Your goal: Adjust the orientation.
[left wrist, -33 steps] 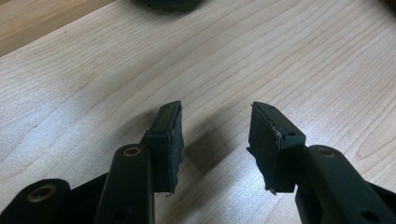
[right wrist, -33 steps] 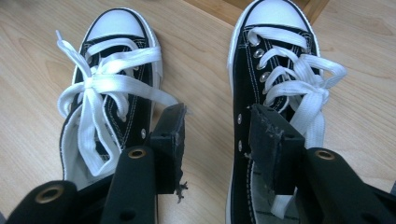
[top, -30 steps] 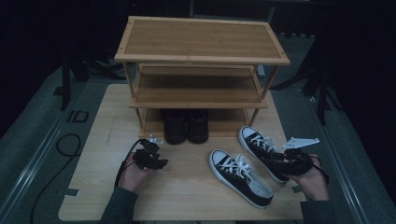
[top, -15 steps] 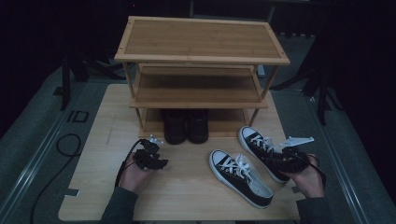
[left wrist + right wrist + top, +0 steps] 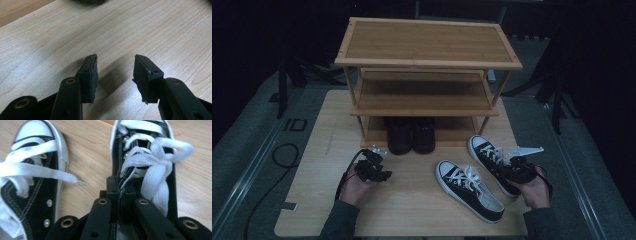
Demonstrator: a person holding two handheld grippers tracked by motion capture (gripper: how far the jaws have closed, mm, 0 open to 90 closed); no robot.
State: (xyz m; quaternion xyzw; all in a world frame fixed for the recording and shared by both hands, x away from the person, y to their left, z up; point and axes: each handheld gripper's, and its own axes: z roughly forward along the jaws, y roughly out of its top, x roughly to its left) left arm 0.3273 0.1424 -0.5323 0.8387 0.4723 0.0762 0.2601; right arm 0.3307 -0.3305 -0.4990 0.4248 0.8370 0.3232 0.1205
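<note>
Two black canvas sneakers with white laces and toe caps lie on the wooden table (image 5: pixel 412 200). My right gripper (image 5: pixel 518 166) is at the heel end of the right-hand sneaker (image 5: pixel 486 151). Its jaws have just been closing and are now shut on the canvas side wall of that sneaker (image 5: pixel 150 157), beside the laces, as the right gripper (image 5: pixel 121 188) view shows. The other sneaker (image 5: pixel 469 191) (image 5: pixel 30 172) lies free to its left. My left gripper (image 5: pixel 373 154) (image 5: pixel 115 68) rests open over bare table (image 5: pixel 150 30), nothing between its pads.
A three-tier bamboo shoe rack (image 5: pixel 427 50) stands at the back of the table. A pair of dark shoes (image 5: pixel 412 136) sits on its bottom shelf. A black cable (image 5: pixel 282 155) lies on the grey floor at the left.
My right gripper has sunk a little onto the right-hand sneaker's heel end and its jaws have closed on the canvas. The left hand has stayed put.
</note>
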